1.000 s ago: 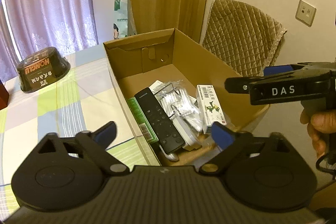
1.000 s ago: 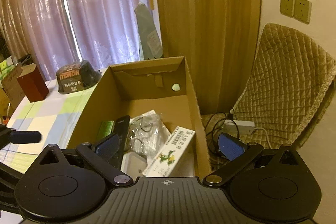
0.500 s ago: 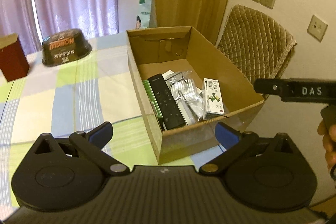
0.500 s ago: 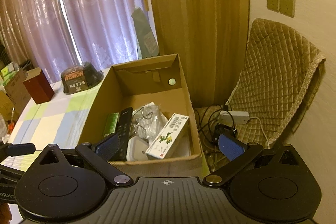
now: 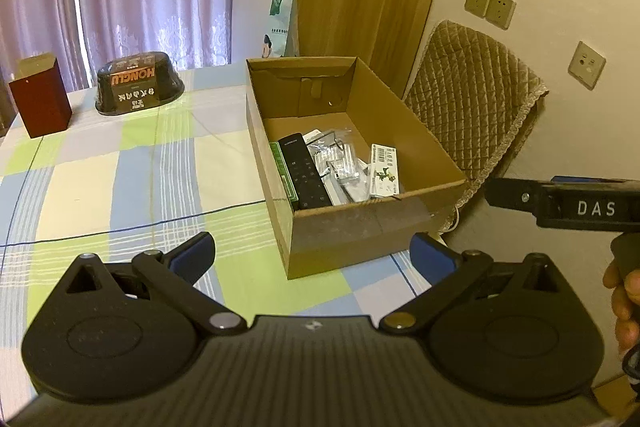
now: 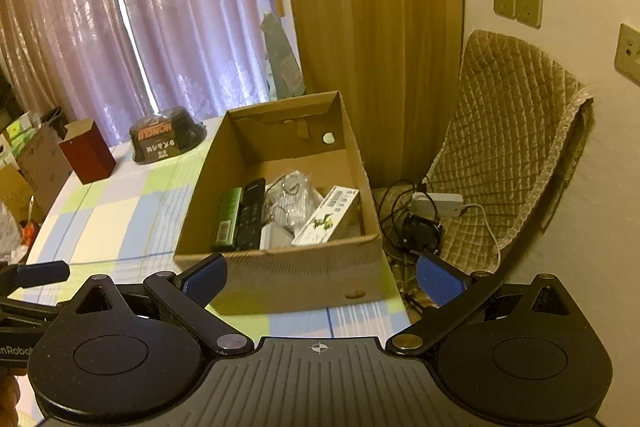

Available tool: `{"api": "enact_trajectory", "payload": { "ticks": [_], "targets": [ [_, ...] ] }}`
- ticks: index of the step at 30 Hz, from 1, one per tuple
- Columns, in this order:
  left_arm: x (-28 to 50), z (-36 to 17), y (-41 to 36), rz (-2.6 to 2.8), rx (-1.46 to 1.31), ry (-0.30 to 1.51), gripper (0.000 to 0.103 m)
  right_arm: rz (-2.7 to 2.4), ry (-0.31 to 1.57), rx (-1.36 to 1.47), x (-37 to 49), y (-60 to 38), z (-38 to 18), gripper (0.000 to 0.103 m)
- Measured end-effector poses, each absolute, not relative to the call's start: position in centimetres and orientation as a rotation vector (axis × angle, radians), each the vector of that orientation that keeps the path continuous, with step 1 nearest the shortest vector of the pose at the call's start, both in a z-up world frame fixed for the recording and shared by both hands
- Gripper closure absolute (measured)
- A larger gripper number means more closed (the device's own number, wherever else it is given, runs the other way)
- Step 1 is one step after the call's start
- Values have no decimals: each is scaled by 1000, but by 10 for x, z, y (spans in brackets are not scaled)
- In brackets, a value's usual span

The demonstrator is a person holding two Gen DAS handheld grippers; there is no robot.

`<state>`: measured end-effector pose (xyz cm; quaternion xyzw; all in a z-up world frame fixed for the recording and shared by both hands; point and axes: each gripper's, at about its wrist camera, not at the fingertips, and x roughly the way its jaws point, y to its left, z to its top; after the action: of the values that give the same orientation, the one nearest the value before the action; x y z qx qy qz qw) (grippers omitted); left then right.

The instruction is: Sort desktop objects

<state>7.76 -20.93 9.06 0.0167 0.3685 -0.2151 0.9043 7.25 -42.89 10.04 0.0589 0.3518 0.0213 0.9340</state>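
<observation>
Only the right wrist view shows cables (image 6: pixel 404 203) behind the cardboard box (image 6: pixel 304 267).

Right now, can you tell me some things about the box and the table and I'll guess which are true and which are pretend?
1. The black remote lies inside the cardboard box. True.
2. The left tool is squeezing the remote. False: it is open and holds nothing, back from the box.
3. A dark red box stands on the checked tablecloth, beside a black bowl turned upside down. True.
4. The white carton with a green picture sits on the tablecloth outside the box. False: it is inside the box, near the right wall.
5. The right tool is open and empty. True.
</observation>
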Motion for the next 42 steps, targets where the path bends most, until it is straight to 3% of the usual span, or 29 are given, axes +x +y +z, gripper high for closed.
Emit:
{"api": "enact_trajectory", "payload": {
  "ticks": [22, 42],
  "targets": [
    [15, 96, -181, -407, -1, 787, 1, 29, 765, 147, -1, -404, 94, 0],
    [-1, 88, -186, -364, 26, 798, 1, 33, 785, 99, -12, -399, 88, 0]
  ]
}}
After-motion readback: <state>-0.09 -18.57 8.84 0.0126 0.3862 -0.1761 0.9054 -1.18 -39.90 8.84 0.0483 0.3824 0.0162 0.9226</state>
